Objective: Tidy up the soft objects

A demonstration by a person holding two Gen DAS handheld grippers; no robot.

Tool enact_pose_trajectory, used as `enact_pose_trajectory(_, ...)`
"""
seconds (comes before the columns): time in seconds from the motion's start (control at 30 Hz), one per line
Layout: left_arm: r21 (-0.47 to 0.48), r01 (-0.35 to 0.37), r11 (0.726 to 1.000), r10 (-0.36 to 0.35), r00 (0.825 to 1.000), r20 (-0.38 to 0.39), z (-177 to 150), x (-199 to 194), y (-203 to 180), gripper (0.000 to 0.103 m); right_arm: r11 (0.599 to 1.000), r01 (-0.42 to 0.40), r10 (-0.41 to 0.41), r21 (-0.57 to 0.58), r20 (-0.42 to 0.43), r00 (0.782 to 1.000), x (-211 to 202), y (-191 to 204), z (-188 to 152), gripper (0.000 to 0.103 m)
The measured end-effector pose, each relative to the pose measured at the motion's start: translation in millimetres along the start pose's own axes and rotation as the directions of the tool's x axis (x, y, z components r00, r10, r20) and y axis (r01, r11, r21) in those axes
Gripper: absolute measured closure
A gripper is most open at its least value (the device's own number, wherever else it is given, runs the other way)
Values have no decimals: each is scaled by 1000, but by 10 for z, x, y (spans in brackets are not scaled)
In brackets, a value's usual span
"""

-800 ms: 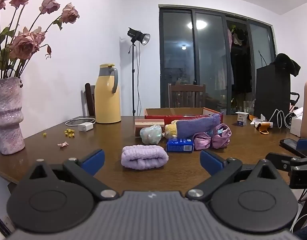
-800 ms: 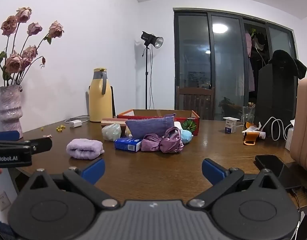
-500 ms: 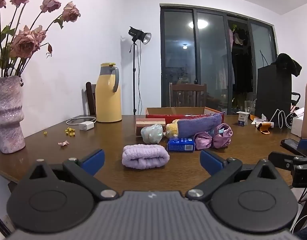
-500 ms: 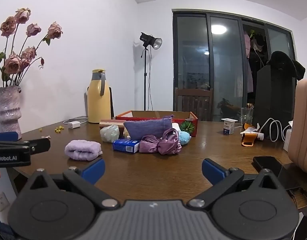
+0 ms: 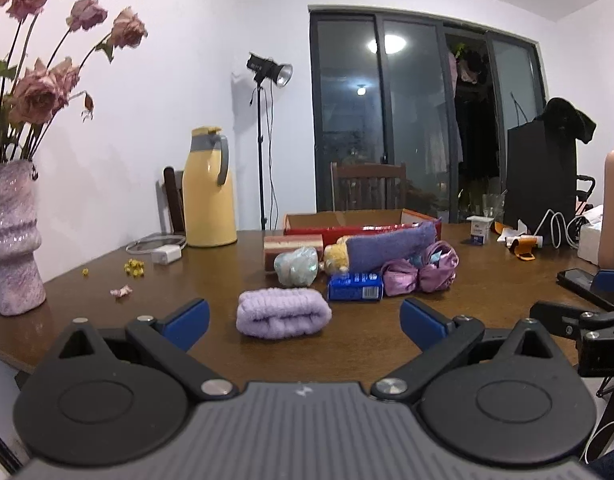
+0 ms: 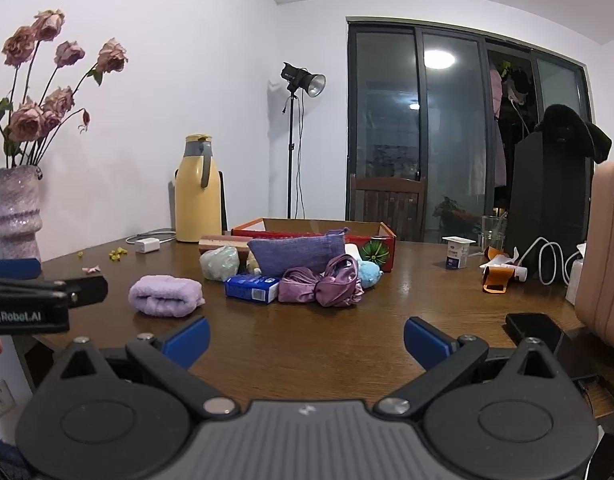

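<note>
A lilac towel, rolled into a soft bundle, is laid on the brown table, nearest the cameras and apart from the rest. Behind it a cluster is gathered in front of a red box: a pale green pouch, a purple cloth pouch propped at a slant on a yellow plush, a shiny pink-purple bow, and a light blue plush seen just behind the bow.

Rolled towel on table, before pouch and box.
</note>
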State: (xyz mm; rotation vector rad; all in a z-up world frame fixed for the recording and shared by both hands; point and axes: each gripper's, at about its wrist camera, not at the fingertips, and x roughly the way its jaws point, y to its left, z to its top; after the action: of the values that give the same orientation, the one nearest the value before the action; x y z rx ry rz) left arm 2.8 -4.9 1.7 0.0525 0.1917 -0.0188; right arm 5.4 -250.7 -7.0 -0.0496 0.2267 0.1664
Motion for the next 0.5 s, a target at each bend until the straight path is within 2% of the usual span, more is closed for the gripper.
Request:
enact_pose_trajectory(0.17, -16, -1, 1000, 2, 1000, 8, 89, 37, 65, 0, 1000, 10, -10, -9, 18, 1000, -4, 37, 33, 0)
enact_pose_trajectory(0.33, 18, -23, 1000, 22, 998, 63, 163, 20, 74, 0, 999, -8, 10, -35, 33, 999, -43, 48, 27, 0)
enact_pose_trajectory(0.5, 1, 7, 1000, -8, 999, 40, 190, 19, 82, 0, 1000, 10, -10, -17, 38, 999, -33, 19, 57, 0)
